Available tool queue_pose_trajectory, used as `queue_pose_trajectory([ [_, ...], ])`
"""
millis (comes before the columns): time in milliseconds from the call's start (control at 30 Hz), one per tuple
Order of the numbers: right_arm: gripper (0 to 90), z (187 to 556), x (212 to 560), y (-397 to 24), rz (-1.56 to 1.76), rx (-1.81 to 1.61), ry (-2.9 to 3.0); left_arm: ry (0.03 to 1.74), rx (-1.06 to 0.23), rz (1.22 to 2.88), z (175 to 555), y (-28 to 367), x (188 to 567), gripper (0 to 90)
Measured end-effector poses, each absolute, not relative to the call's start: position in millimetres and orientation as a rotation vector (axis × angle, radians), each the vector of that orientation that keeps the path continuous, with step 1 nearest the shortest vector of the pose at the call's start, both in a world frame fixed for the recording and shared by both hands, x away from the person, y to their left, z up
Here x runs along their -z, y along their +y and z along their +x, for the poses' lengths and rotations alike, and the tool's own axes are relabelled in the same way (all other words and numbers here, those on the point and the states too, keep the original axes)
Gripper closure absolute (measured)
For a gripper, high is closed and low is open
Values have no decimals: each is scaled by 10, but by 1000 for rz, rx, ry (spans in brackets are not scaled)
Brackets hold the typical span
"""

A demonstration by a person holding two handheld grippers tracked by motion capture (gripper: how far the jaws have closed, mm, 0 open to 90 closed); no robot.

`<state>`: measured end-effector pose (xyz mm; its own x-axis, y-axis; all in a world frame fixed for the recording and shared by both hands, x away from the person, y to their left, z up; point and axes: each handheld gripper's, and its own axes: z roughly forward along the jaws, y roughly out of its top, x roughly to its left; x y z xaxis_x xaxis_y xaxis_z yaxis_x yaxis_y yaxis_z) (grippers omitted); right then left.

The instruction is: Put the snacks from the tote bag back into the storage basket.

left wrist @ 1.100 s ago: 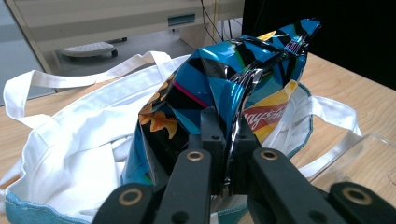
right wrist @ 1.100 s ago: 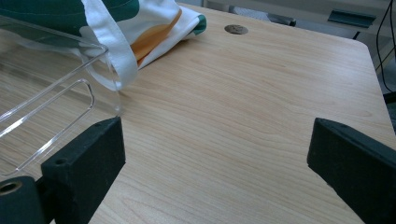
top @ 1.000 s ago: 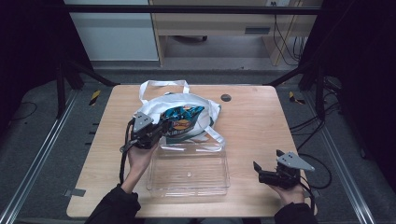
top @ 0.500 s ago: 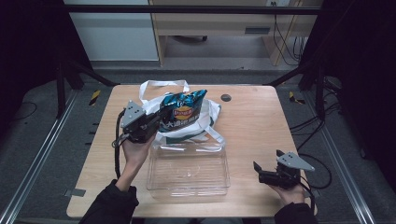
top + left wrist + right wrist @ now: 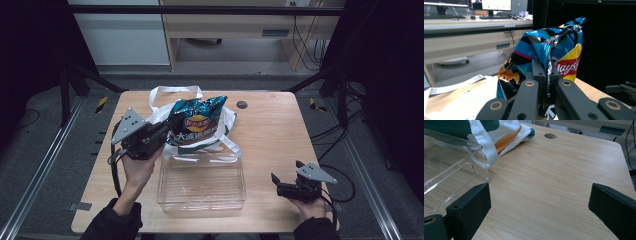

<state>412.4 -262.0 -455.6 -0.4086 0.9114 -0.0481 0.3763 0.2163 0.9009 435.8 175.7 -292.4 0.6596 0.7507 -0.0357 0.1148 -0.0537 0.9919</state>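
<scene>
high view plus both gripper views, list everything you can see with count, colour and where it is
chip bag: 1, blue with a red and yellow logo, lifted above the cloth bag, pinched at its seam
cloth bag: 1, white with green and orange print, lying at the table's far middle
clear bin: 1, transparent, near middle of the table, nothing in it
table: 1, light wood, with a small round dark fitting near its far edge
desk: 1, pale, beyond the table, with keyboards and monitors
left gripper: 1, black, shut on the chip bag
right gripper: 1, black, open, low at the table's near right corner
</scene>
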Motion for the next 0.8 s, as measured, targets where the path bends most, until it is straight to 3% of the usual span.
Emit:
queue_pose_trajectory([
  [500,46,4113,4549,-2617,1184,-1158,1892,689,-554,1579,3869,1833,3100,895],
  [800,47,4107,4550,-2627,1187,-1161,1890,688,-525,1604,3759,1802,3284,895],
])
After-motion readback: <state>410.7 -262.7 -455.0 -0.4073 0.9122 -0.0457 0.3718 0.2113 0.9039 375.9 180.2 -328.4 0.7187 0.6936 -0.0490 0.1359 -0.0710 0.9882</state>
